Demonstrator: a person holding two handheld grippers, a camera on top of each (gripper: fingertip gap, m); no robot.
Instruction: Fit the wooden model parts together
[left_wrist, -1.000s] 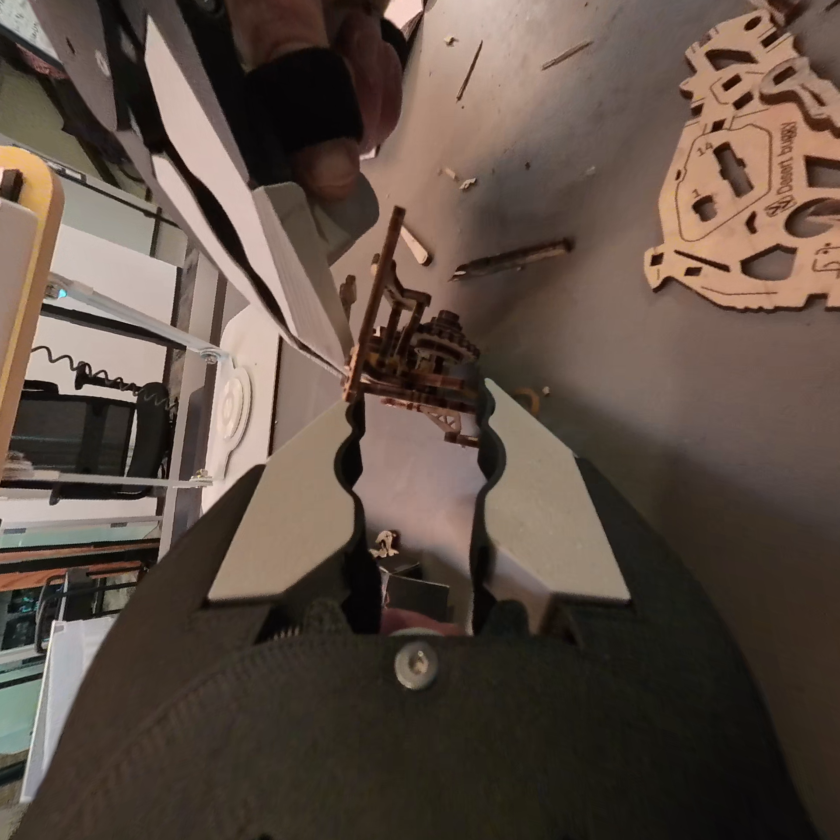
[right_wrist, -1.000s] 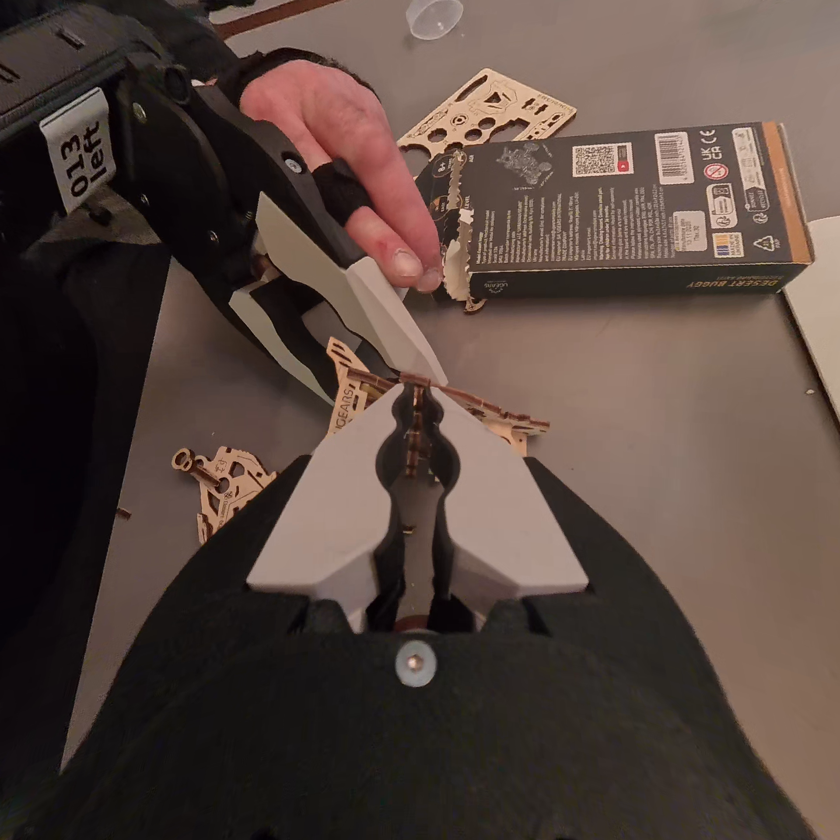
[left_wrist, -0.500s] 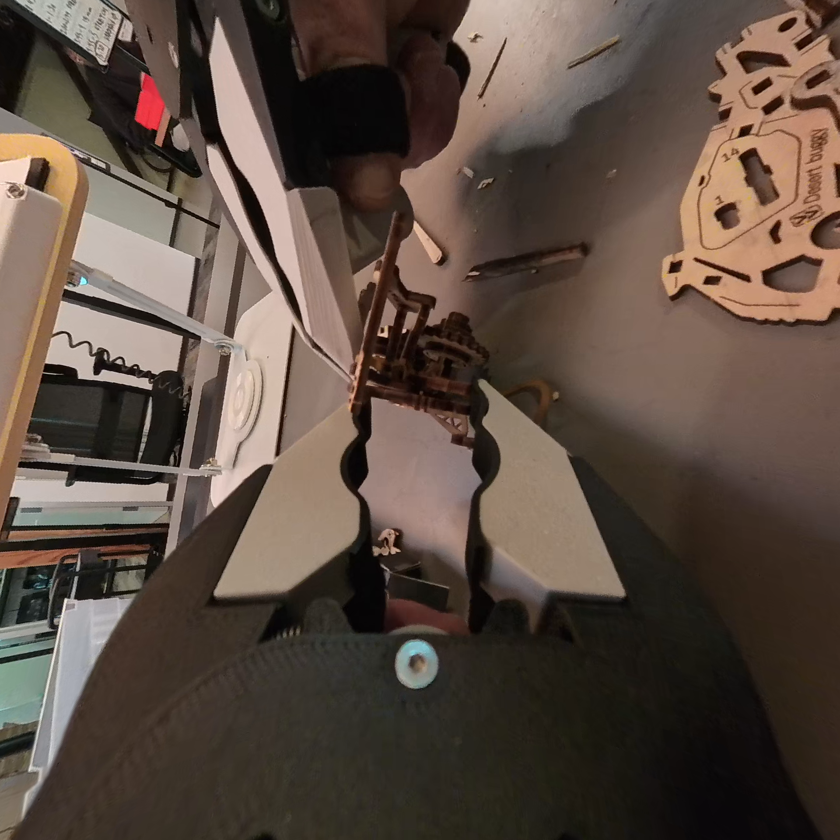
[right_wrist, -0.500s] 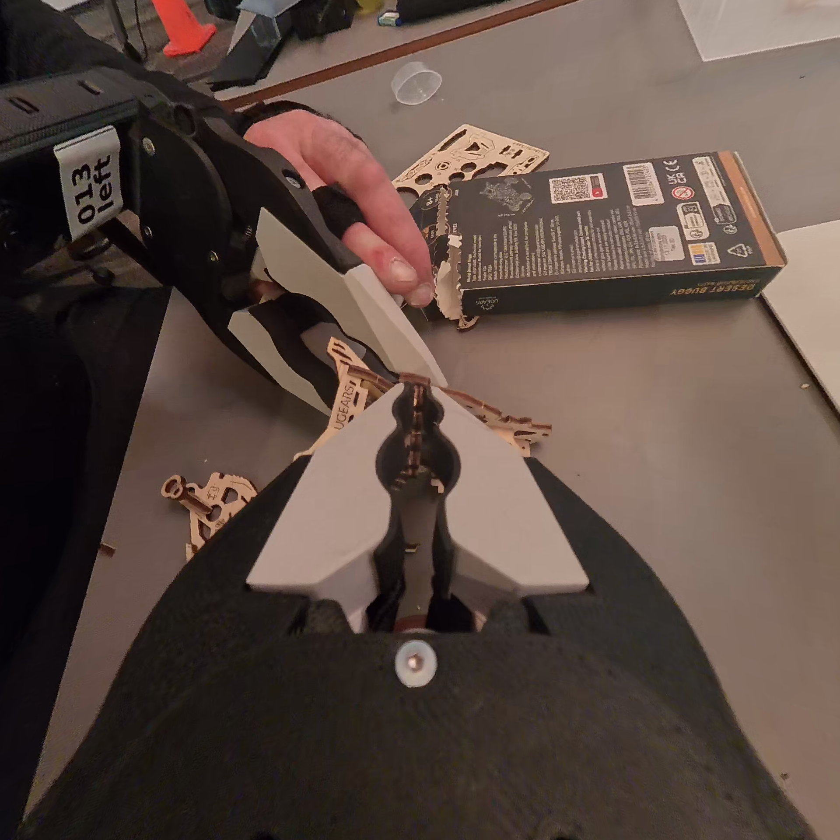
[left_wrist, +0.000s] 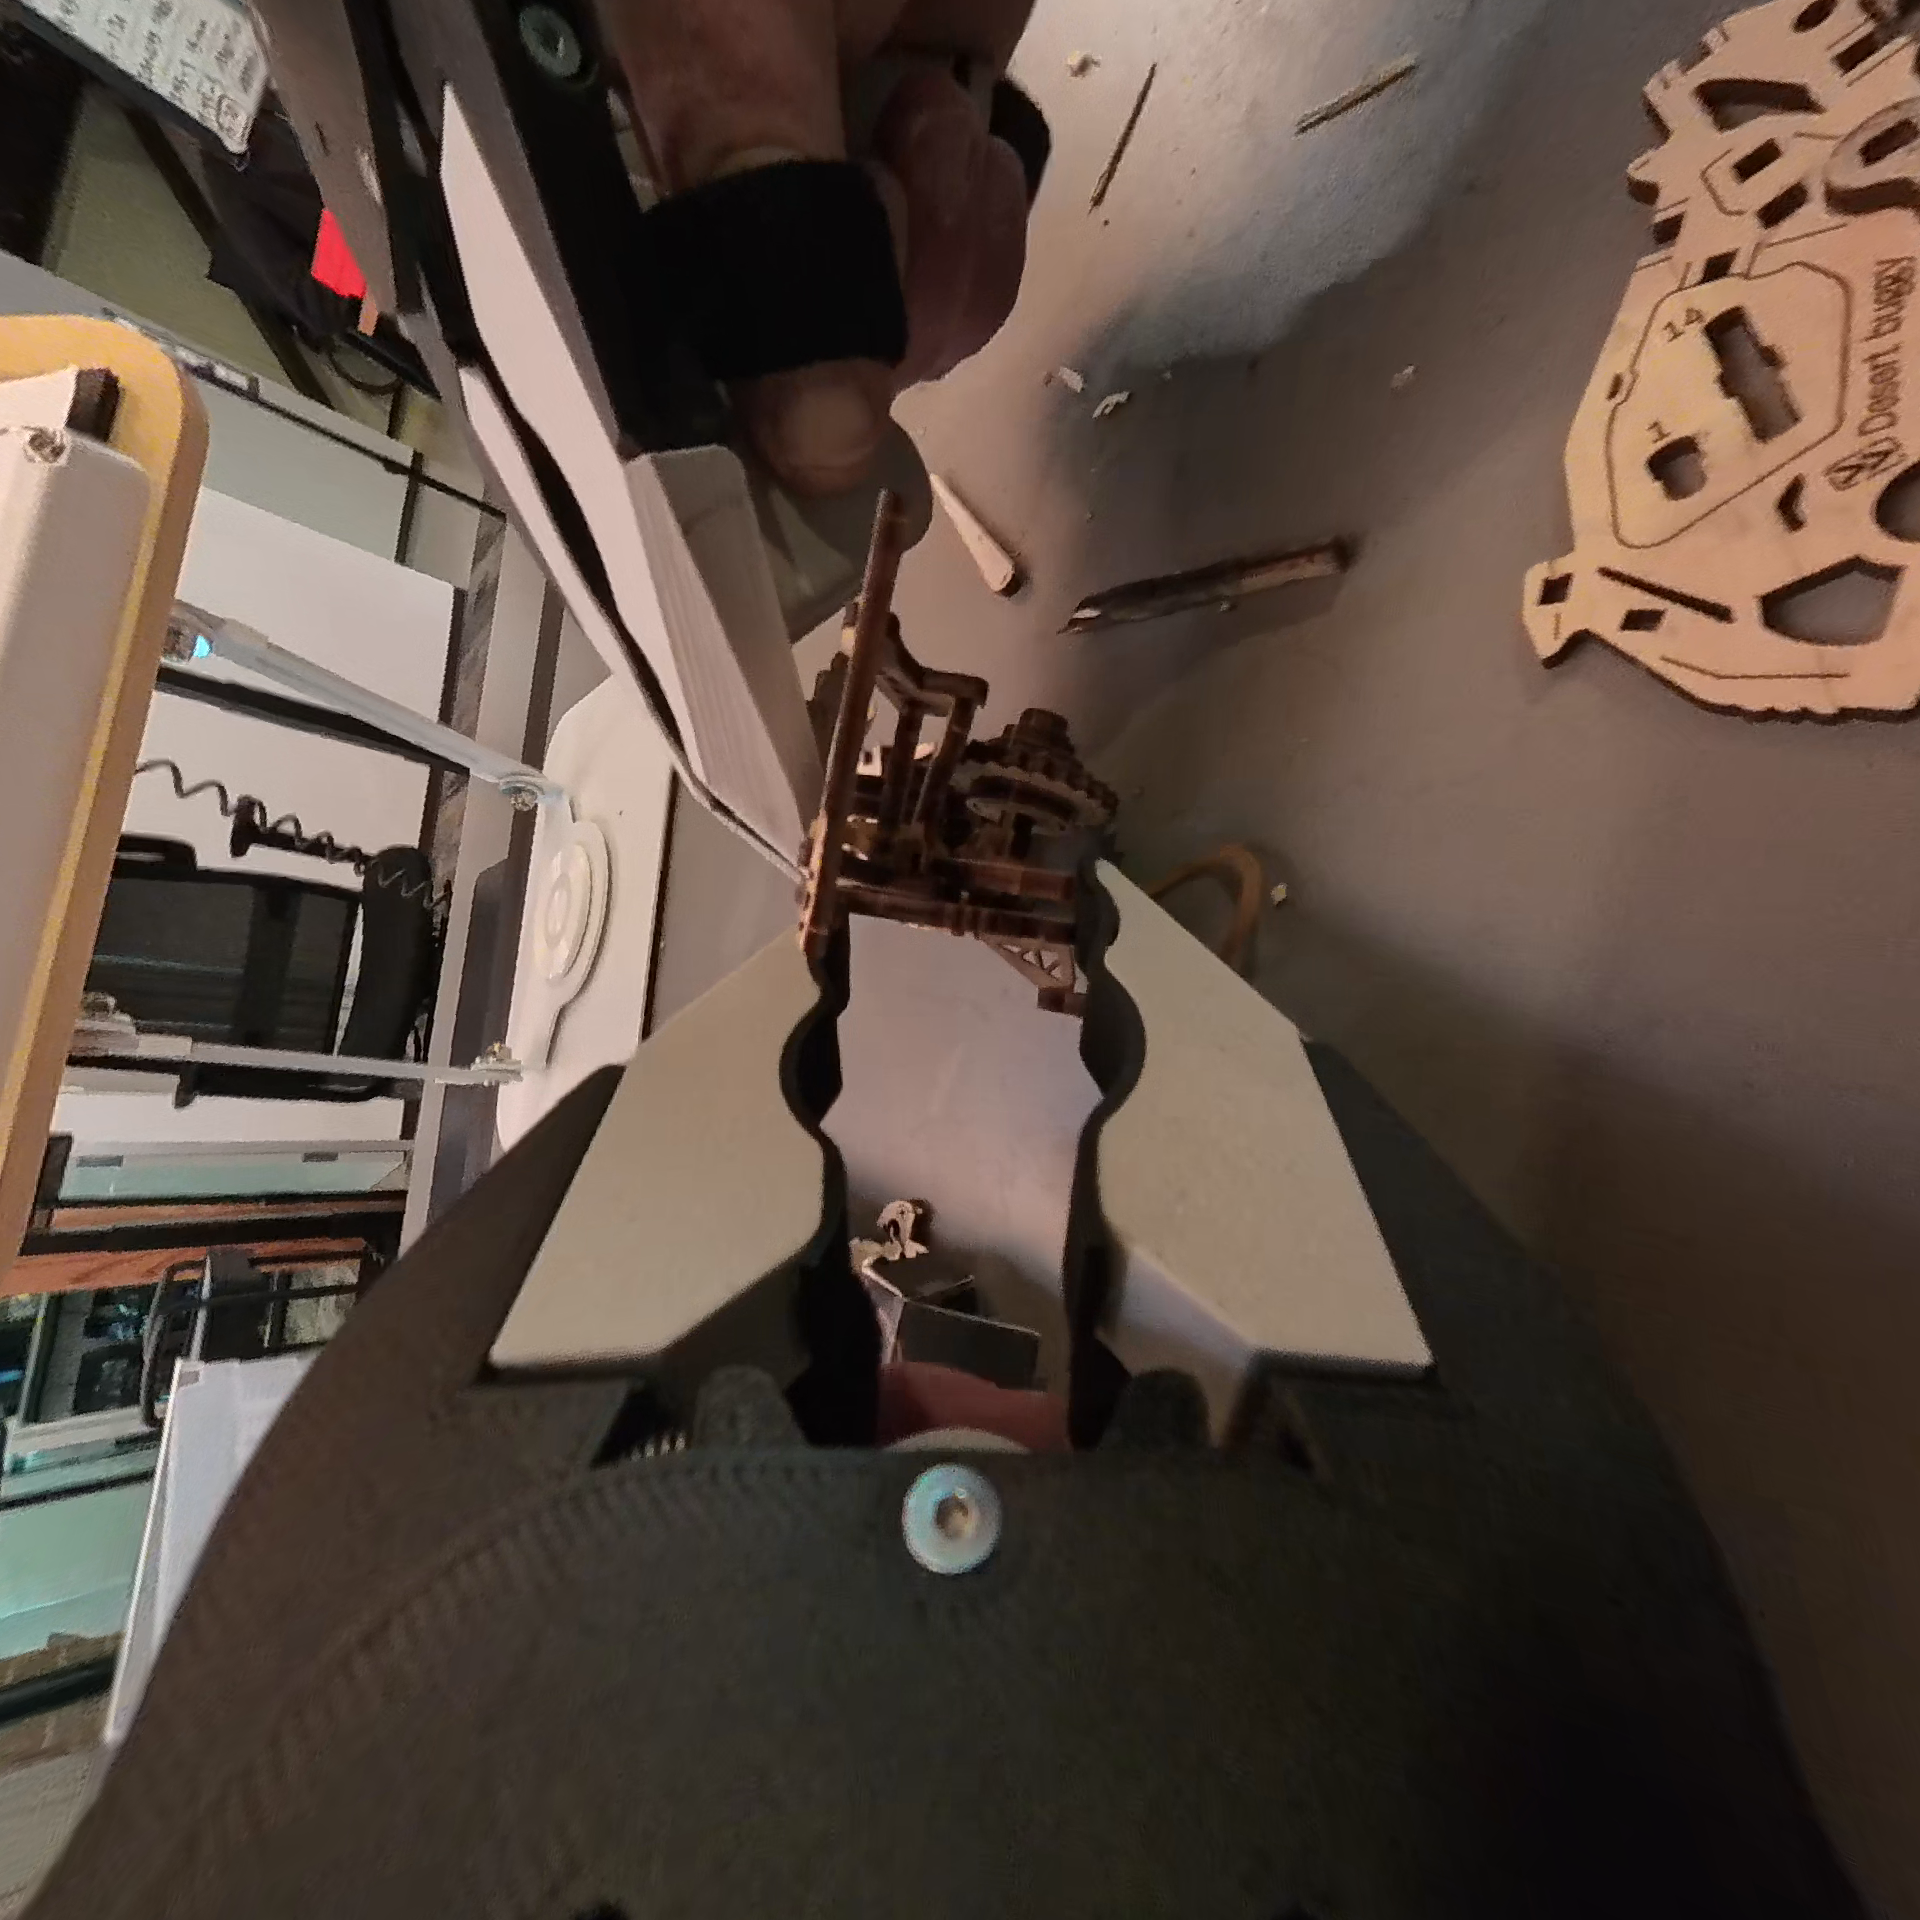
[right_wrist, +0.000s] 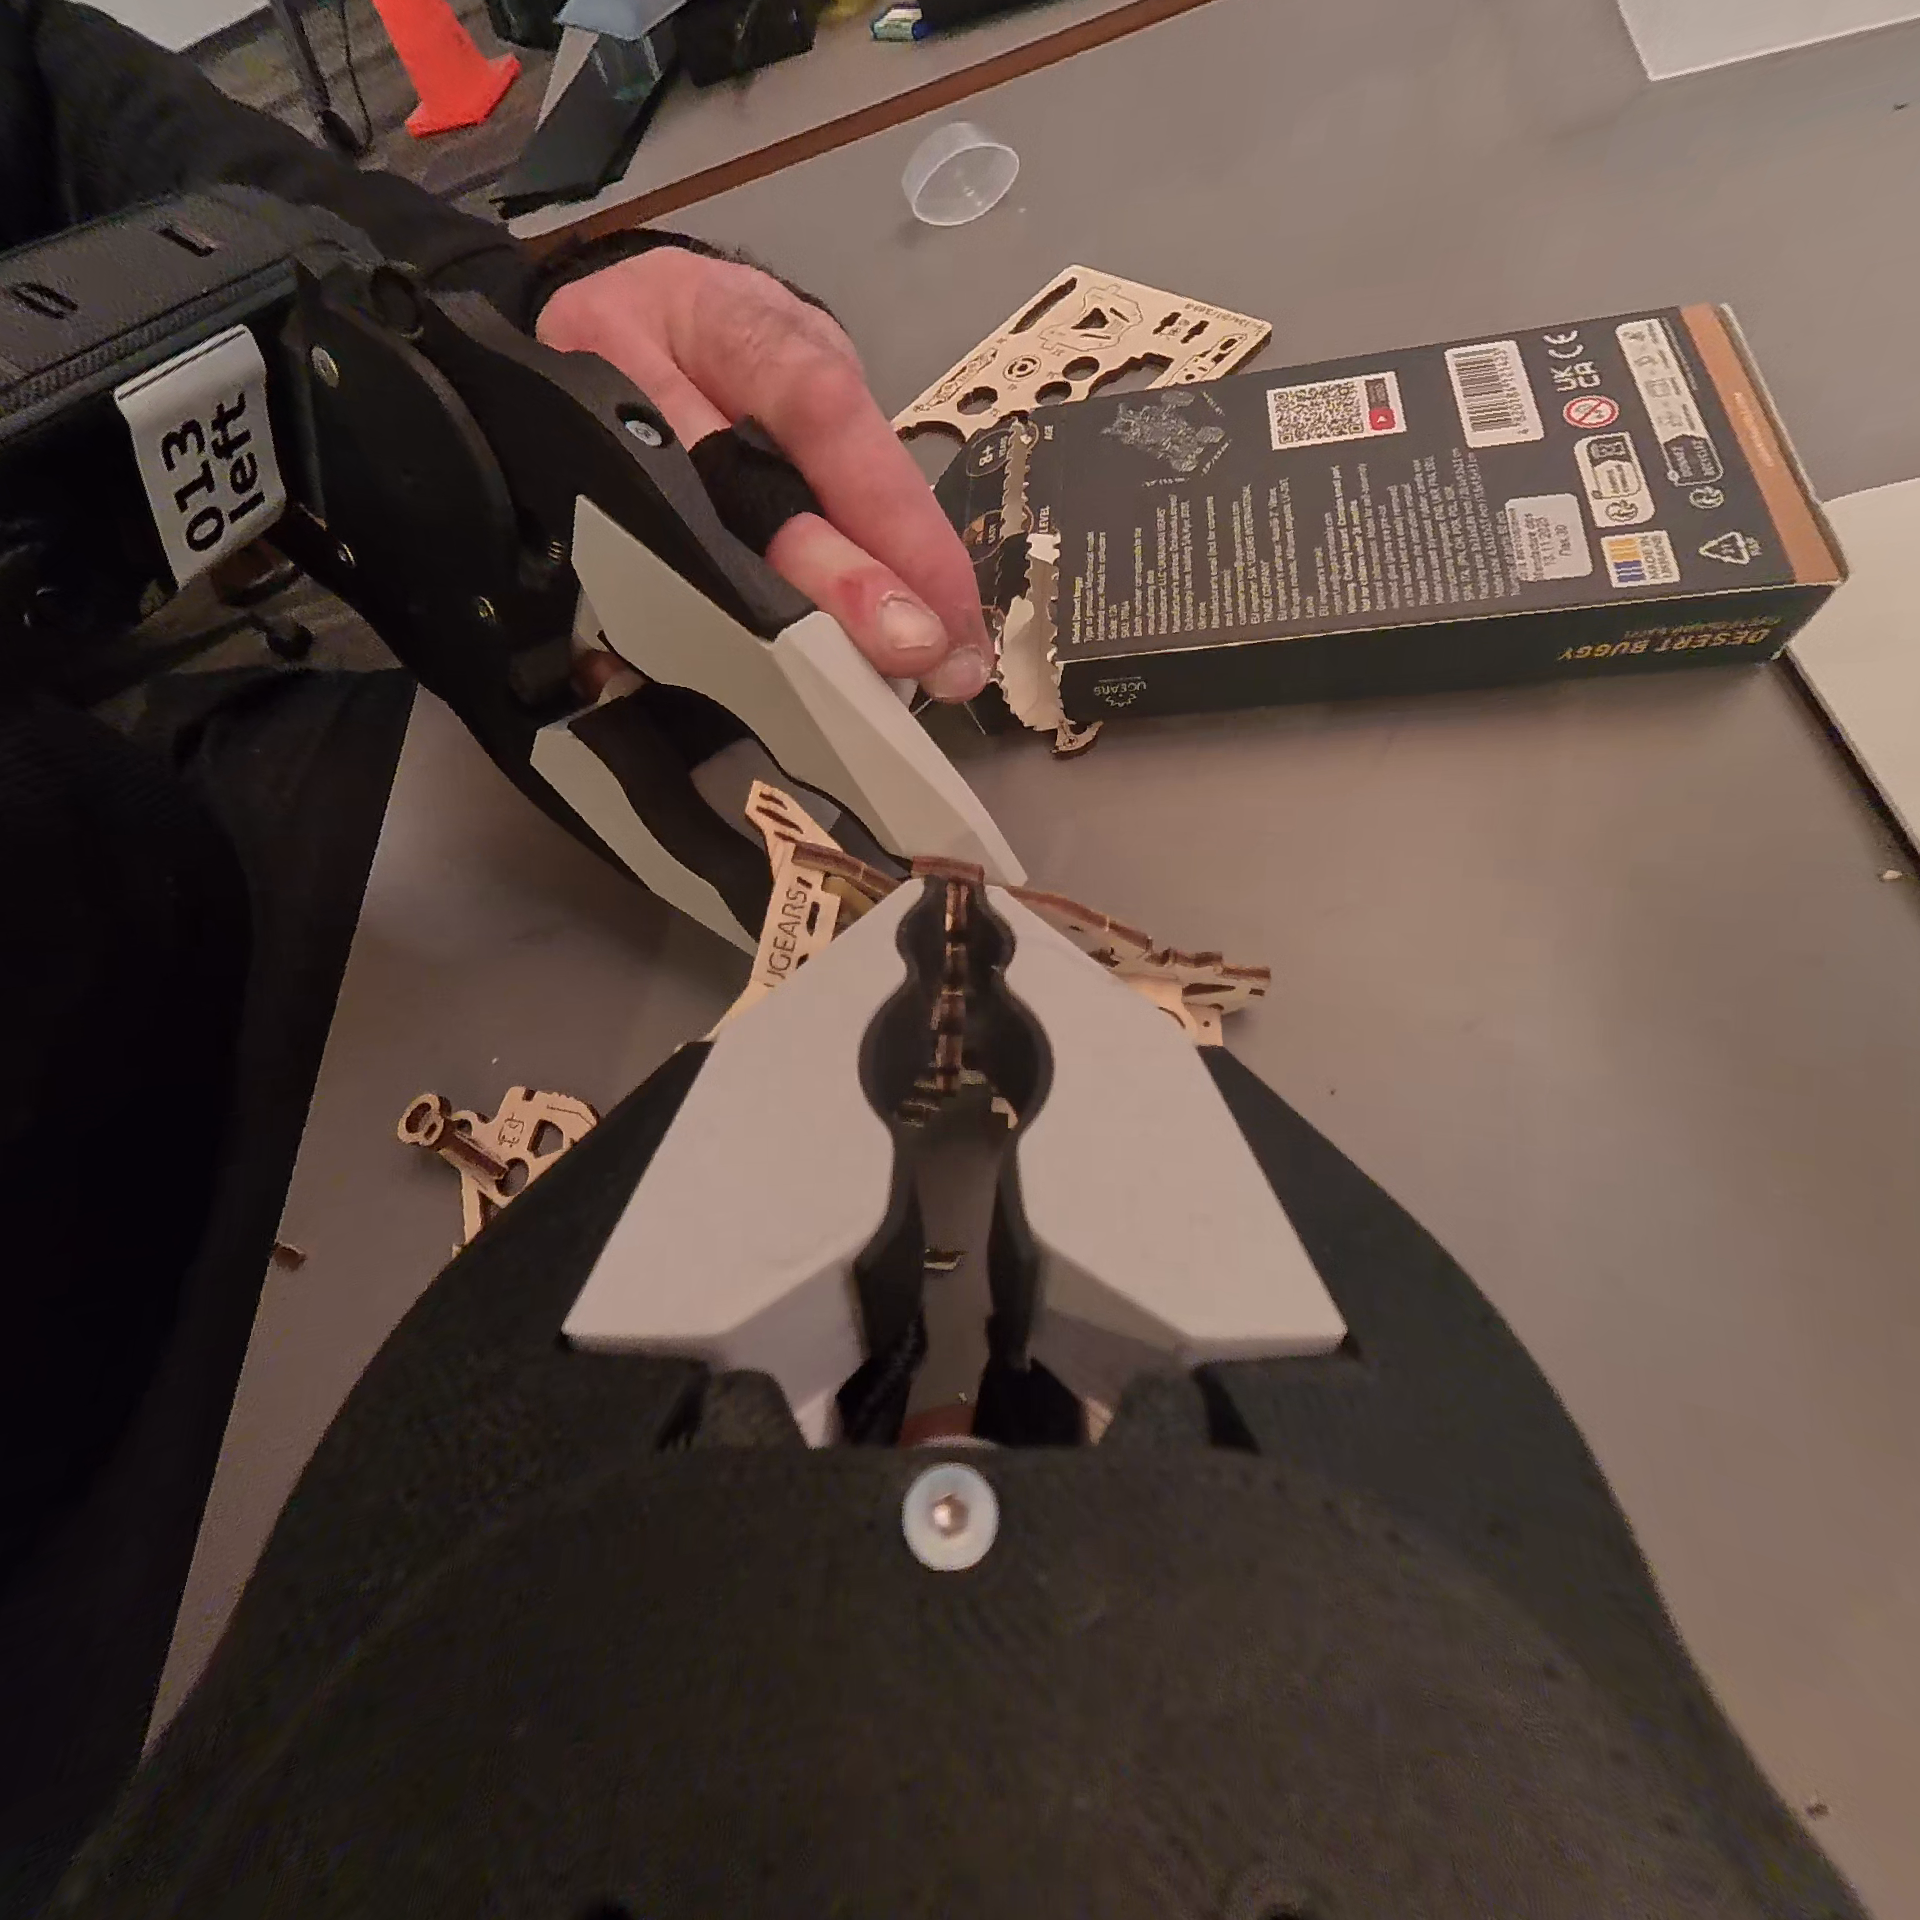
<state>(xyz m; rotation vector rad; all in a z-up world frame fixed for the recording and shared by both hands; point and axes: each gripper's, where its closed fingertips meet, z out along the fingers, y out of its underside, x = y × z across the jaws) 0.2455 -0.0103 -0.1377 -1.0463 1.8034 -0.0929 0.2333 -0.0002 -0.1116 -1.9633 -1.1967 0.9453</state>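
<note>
My left gripper (left_wrist: 956, 914) is shut on a dark wooden gear assembly (left_wrist: 977, 821), one fingertip on each side of it, above the grey table. My right gripper (right_wrist: 954, 894) is shut on a thin wooden side plate (right_wrist: 951, 997), which I see edge-on between its fingers. In the left wrist view that plate (left_wrist: 868, 665) stands upright against the assembly's left side, with the right gripper's fingers (left_wrist: 717, 665) and a hand behind it. In the right wrist view the left gripper's fingers (right_wrist: 873, 717) come in from the left and meet my tips. The joint itself is hidden.
A punched-out wooden sheet (left_wrist: 1745, 436) and wood splinters (left_wrist: 1205, 587) lie on the table. A dark kit box (right_wrist: 1403, 520), another wooden sheet (right_wrist: 1091, 332), a clear plastic cup (right_wrist: 961, 171) and loose wooden parts (right_wrist: 488, 1143) lie around. A white board (right_wrist: 1870, 665) is at the right. My left and right fingertips are right by each other.
Both grippers have kept their hold. The two have shifted slightly together, and the right wrist view has tilted up to show more of the far table.
</note>
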